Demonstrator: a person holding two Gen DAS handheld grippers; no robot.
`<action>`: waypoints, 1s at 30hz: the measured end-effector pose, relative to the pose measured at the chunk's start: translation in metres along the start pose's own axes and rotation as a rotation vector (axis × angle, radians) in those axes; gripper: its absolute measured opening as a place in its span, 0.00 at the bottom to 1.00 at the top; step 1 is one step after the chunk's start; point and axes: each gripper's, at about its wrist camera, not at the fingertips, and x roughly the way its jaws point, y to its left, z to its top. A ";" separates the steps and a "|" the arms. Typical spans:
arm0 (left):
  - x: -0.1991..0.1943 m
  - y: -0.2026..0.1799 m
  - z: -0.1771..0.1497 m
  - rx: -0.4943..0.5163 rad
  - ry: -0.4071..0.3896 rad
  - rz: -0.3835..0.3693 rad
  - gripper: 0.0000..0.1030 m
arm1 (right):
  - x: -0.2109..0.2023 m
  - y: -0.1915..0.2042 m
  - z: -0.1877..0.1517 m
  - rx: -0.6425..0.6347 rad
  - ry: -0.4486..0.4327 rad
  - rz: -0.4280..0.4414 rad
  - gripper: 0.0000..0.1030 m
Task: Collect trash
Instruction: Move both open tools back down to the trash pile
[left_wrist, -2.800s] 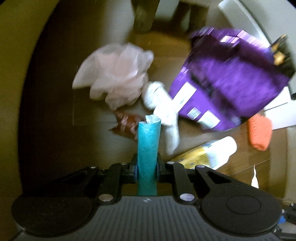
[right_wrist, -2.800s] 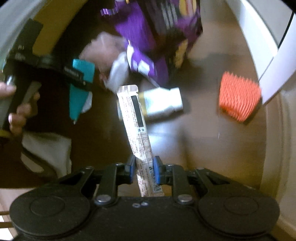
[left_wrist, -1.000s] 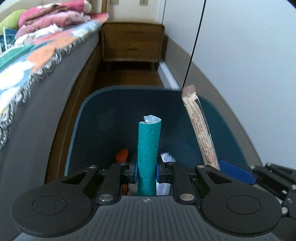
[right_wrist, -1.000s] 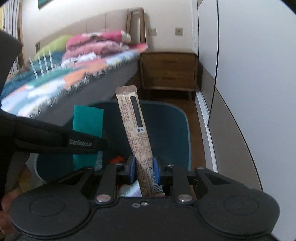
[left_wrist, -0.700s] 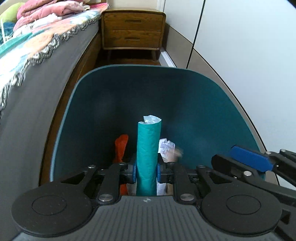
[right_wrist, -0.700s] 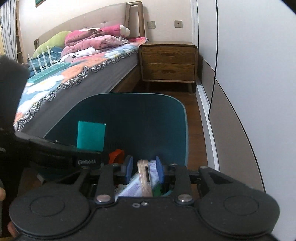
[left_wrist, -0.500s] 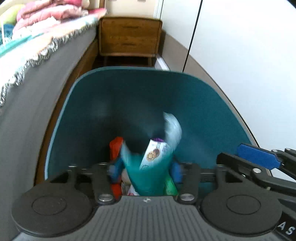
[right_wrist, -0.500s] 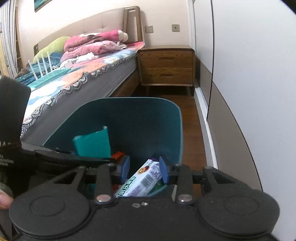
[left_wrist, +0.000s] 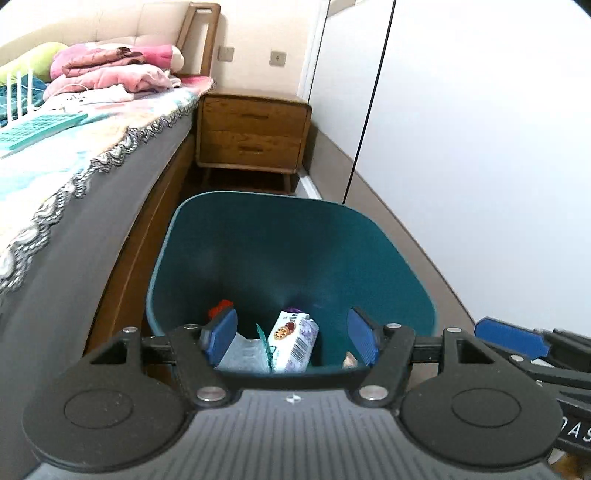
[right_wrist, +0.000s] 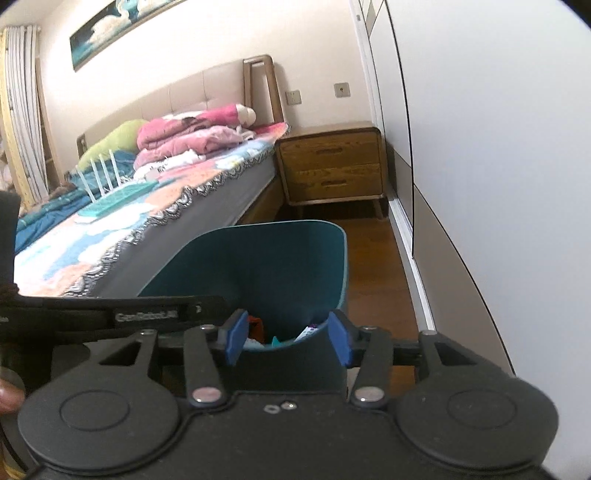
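Observation:
A teal waste bin (left_wrist: 288, 236) stands on the floor between the bed and the white wall, and shows in the right wrist view too as the bin (right_wrist: 280, 258). Inside lie a cookie packet (left_wrist: 293, 341), a pale wrapper (left_wrist: 242, 352), a teal wrapper edge (left_wrist: 263, 338) and something orange-red (left_wrist: 220, 307). My left gripper (left_wrist: 291, 336) hangs over the bin's near rim, its jaws opening with nothing between them. My right gripper (right_wrist: 288, 336) is beside it, jaws also opening and empty. One blue fingertip (left_wrist: 509, 338) of the right gripper shows at the right.
A bed (left_wrist: 74, 177) with a patterned cover runs along the left. A wooden nightstand (left_wrist: 253, 134) stands behind the bin. White wardrobe doors (left_wrist: 480, 147) line the right side. Brown wood floor (right_wrist: 376, 280) lies between bin and wall.
The teal wrapper left my left gripper and the long printed stick packet left my right; both dropped into the bin. Both grippers opened, pulled back and tilted up.

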 end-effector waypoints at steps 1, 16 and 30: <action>-0.005 0.000 -0.004 -0.007 -0.003 0.008 0.64 | -0.005 -0.001 -0.004 0.007 0.000 -0.001 0.48; -0.034 0.019 -0.130 -0.108 0.163 0.109 0.65 | -0.051 -0.020 -0.127 0.015 0.182 -0.053 0.60; 0.026 0.064 -0.286 -0.241 0.512 0.282 0.66 | -0.007 -0.003 -0.281 -0.012 0.596 -0.162 0.62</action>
